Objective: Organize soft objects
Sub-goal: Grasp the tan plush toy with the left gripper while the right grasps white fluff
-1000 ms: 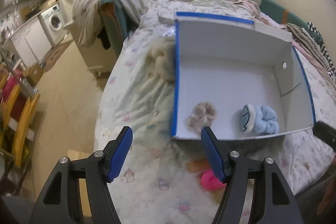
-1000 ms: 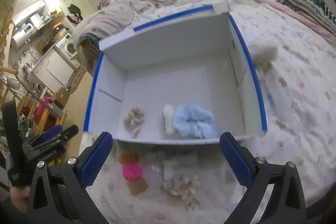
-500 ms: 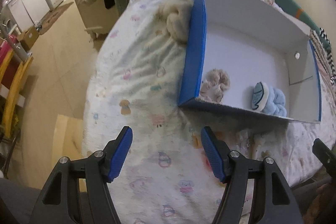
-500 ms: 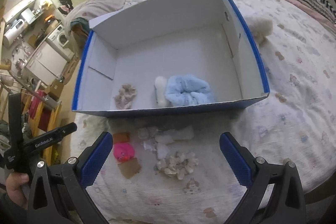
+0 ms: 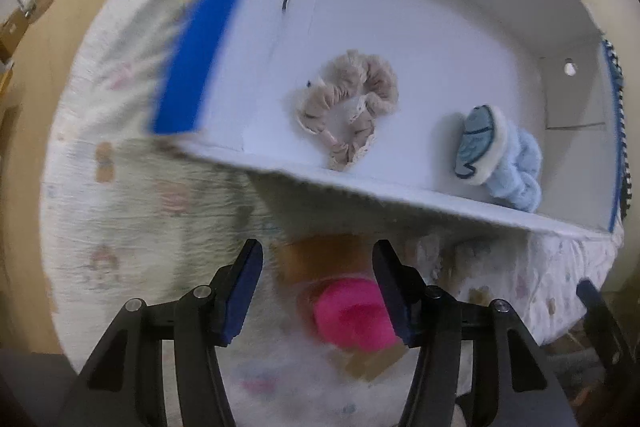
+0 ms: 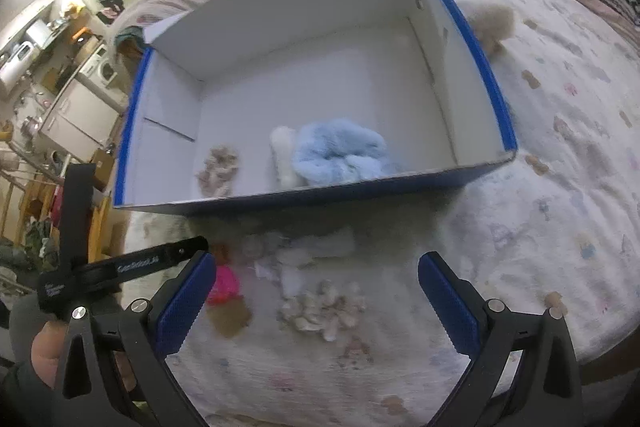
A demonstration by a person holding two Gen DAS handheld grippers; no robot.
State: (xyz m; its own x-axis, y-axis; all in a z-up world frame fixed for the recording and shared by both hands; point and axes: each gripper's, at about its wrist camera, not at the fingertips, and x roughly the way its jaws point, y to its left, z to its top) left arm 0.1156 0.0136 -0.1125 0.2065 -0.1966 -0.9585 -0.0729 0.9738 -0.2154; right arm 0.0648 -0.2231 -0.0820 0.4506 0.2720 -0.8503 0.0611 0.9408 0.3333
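A white box with blue edges (image 5: 188, 67) (image 6: 400, 183) lies on the bed. Inside are a beige scrunchie (image 5: 348, 111) (image 6: 218, 167), a light blue fluffy scrunchie (image 6: 340, 151) (image 5: 520, 167) and a white pad with a blue drawing (image 5: 478, 143) (image 6: 284, 157). My left gripper (image 5: 318, 287) is open, low over the bed, its fingers on either side of a pink soft object (image 5: 354, 315) (image 6: 224, 285) on brown card. My right gripper (image 6: 316, 299) is open above a cream scrunchie (image 6: 324, 307) and white scraps (image 6: 316, 251) in front of the box.
A fluffy beige item (image 6: 492, 23) lies on the bed beside the box's right wall. The bed's edge drops to the floor at the left (image 5: 32, 75). A kitchen with a washing machine (image 6: 104, 71) is at the far left.
My left gripper has dropped down and forward to the pink object, which now lies between its fingers. My right gripper has moved slightly closer to the bed.
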